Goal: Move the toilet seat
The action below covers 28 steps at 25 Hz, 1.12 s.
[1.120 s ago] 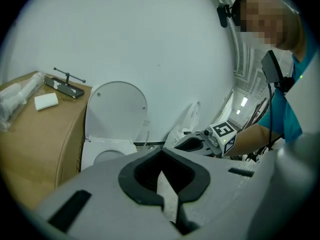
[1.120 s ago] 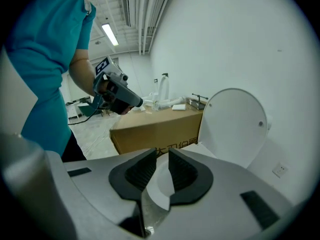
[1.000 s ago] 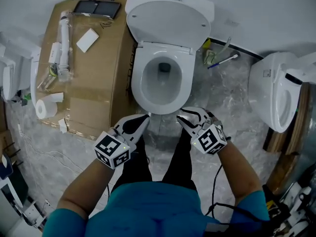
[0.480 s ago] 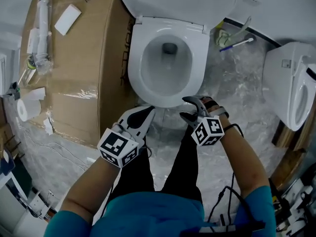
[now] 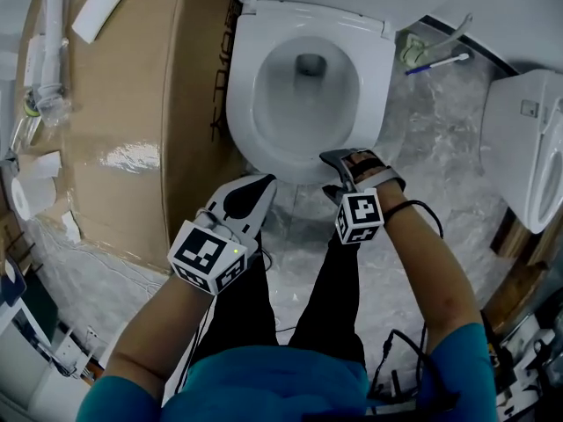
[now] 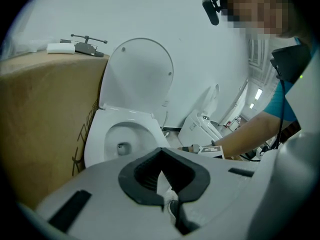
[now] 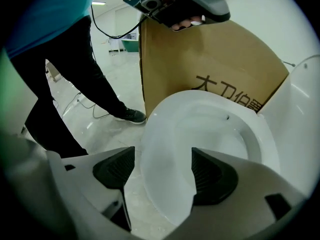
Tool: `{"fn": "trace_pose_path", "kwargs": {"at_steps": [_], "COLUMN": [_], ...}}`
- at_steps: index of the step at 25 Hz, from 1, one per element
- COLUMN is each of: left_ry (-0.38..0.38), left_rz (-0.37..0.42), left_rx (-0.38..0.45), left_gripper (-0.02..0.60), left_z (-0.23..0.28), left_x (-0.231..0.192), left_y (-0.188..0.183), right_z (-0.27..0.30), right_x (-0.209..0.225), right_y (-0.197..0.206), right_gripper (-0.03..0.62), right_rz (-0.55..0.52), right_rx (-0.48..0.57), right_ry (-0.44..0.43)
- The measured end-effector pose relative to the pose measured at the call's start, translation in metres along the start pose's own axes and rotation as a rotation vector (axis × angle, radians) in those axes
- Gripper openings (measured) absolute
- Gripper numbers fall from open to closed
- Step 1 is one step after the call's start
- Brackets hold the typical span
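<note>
White toilet seat (image 5: 243,104) lies flat on the bowl (image 5: 303,104) before us, our left hand-held gripper (image 5: 261,185) is shut on nothing, and our right hand-held gripper (image 7: 162,171), jaws just opened wide at the seat's front edge, might slip off that smooth rim if we pinch too little.

White toilet seat (image 5: 239,104) — down; level.

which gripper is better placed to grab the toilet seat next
Right. The right gripper has just been opening its jaws; they stand wide with the front rim of the toilet seat framed between them. The left gripper is shut, short of the rim.
</note>
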<state>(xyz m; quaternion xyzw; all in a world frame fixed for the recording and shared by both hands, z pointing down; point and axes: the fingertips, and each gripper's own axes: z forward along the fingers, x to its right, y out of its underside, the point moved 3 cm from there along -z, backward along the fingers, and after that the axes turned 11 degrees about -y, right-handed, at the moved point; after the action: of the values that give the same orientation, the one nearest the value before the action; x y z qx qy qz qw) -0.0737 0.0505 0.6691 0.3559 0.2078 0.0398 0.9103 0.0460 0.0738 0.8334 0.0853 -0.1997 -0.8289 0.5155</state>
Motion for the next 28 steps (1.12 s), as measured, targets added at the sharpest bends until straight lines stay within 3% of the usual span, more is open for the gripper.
{"fn": "trace_pose_path", "kwargs": {"at_steps": [11,15,28], "left_ry": [-0.033,-0.033,-0.034], "left_rz": [-0.012,-0.025,-0.044], "left_rx": [0.010,0.022,0.039], "left_gripper": [-0.014,-0.014,-0.014], "left_z": [0.005,0.004,-0.002], "left_x": [-0.019,-0.020,-0.025], "left_y": [0.000,-0.002,-0.001], "right_z": [0.036,0.039,0.030], "right_x": [0.003,0.000,-0.002], "right_y": [0.004,0.003,-0.003], "right_gripper": [0.327,0.276,0.262], "right_rz": [-0.038,-0.056,-0.070], "right_rx": [-0.127,-0.135,-0.132], "right_ry": [-0.016,-0.029,-0.040]}}
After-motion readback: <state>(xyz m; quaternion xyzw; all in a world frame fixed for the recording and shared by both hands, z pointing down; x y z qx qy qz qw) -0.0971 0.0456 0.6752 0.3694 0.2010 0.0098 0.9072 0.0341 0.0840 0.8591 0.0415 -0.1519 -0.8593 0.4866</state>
